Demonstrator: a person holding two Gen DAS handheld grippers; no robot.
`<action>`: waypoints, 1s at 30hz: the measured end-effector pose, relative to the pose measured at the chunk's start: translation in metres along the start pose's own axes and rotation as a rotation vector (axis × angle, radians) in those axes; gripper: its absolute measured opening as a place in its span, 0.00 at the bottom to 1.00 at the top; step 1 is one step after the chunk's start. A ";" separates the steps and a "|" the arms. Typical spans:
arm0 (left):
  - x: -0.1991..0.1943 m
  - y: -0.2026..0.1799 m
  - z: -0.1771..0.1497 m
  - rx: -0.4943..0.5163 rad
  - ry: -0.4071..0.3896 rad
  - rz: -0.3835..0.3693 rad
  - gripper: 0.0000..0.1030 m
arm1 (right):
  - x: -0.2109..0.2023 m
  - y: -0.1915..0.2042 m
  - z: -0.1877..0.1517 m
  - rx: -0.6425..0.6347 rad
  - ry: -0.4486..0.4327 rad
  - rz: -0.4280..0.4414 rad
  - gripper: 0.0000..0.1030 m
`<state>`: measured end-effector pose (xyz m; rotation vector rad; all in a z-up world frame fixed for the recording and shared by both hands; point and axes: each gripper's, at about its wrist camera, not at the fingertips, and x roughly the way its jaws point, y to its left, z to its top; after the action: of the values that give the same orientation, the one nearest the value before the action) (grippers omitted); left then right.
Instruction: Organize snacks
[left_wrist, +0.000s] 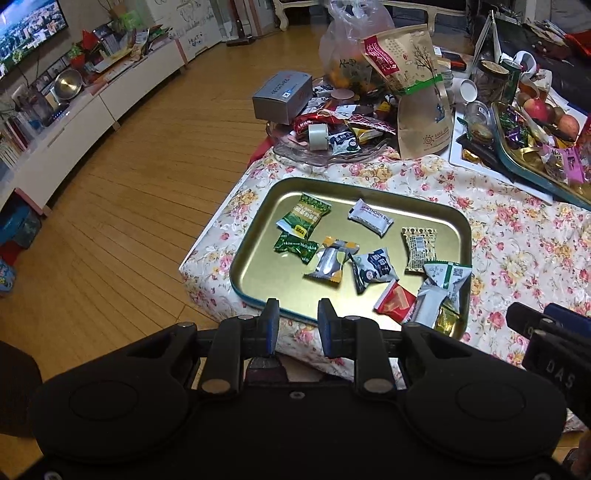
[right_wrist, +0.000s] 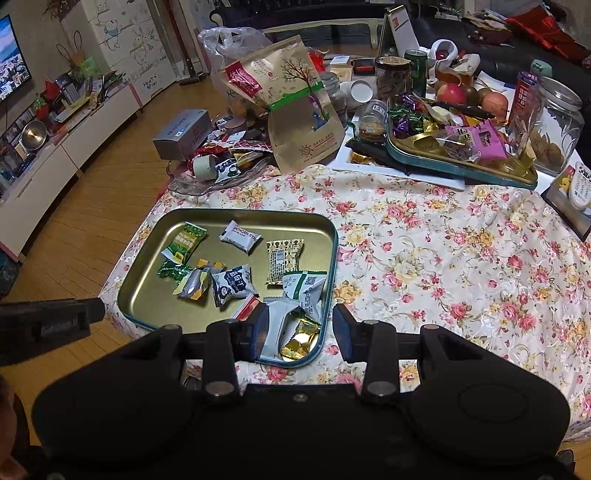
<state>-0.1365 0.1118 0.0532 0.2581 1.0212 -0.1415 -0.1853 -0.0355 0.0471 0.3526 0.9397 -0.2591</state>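
Observation:
A gold metal tray lies on the flowered tablecloth and holds several wrapped snacks: a green packet, a white hawthorn packet, a tan cracker packet, a blue-white packet and a gold candy. My left gripper is open and empty above the tray's near edge. My right gripper is open and empty above the tray's near right corner, over a white packet.
A glass dish piled with snacks, a grey box and a tall kraft bag stand behind the tray. A second filled tray, jars and fruit sit at back right. Wood floor lies left.

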 end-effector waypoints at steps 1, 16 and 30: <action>-0.002 0.002 -0.002 -0.007 0.005 -0.007 0.32 | -0.002 0.001 -0.002 -0.002 -0.001 0.002 0.39; 0.002 0.007 -0.018 -0.028 0.022 -0.046 0.32 | -0.009 0.012 -0.018 -0.072 -0.004 -0.003 0.39; 0.012 0.013 -0.017 -0.084 0.075 -0.106 0.32 | 0.004 0.007 -0.012 -0.010 0.023 0.009 0.39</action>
<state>-0.1408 0.1294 0.0365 0.1335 1.1131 -0.1859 -0.1887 -0.0242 0.0388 0.3515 0.9619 -0.2428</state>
